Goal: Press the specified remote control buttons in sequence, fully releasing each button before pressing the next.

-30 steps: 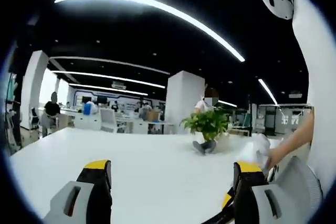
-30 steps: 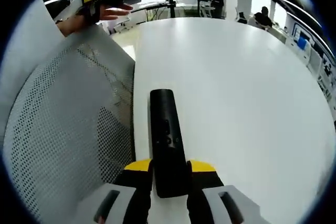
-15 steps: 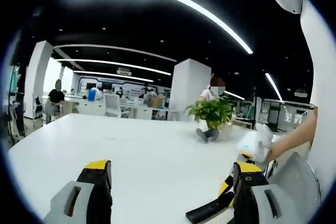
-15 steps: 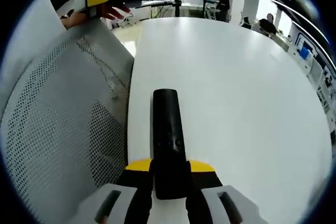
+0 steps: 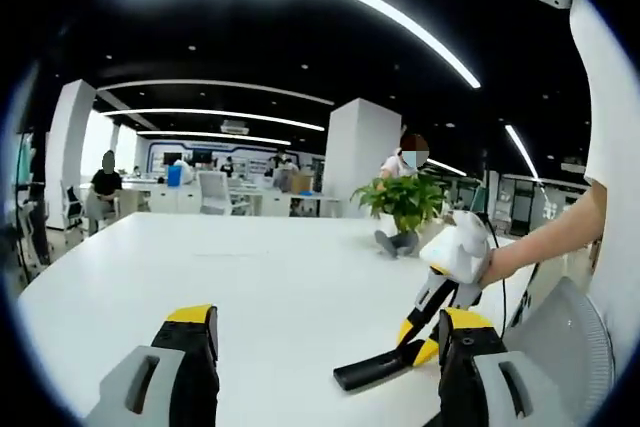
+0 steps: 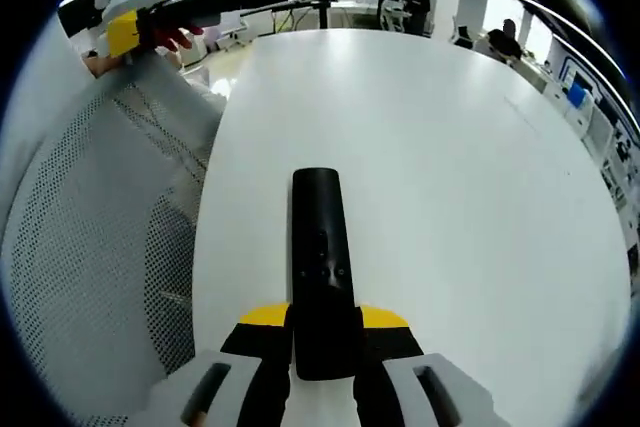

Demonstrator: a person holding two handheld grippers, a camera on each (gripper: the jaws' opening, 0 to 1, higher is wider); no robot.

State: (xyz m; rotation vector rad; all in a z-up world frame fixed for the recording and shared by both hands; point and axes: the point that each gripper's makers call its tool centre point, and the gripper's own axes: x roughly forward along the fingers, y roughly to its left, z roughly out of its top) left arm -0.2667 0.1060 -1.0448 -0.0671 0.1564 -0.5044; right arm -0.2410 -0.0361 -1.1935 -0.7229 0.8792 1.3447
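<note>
Right gripper view: one black remote control (image 6: 322,272), lengthwise over one white counter (image 6: 460,157), near end clamped between the two yellow-tipped jaws of the right gripper (image 6: 324,319), far end pointing across the counter. Beside the remote control, off the counter's edge, one white mesh chair back (image 6: 90,247). Beyond the chair, the left gripper (image 6: 150,27), white and yellow, held in a hand (image 6: 170,40).

Left gripper view: left gripper (image 5: 325,332) with jaws wide apart, holding nothing, above the counter (image 5: 250,277). Right gripper (image 5: 430,332) entering beside it, closed on the remote control (image 5: 375,369). Beyond the remote control, one potted plant (image 5: 405,209) on the counter.
</note>
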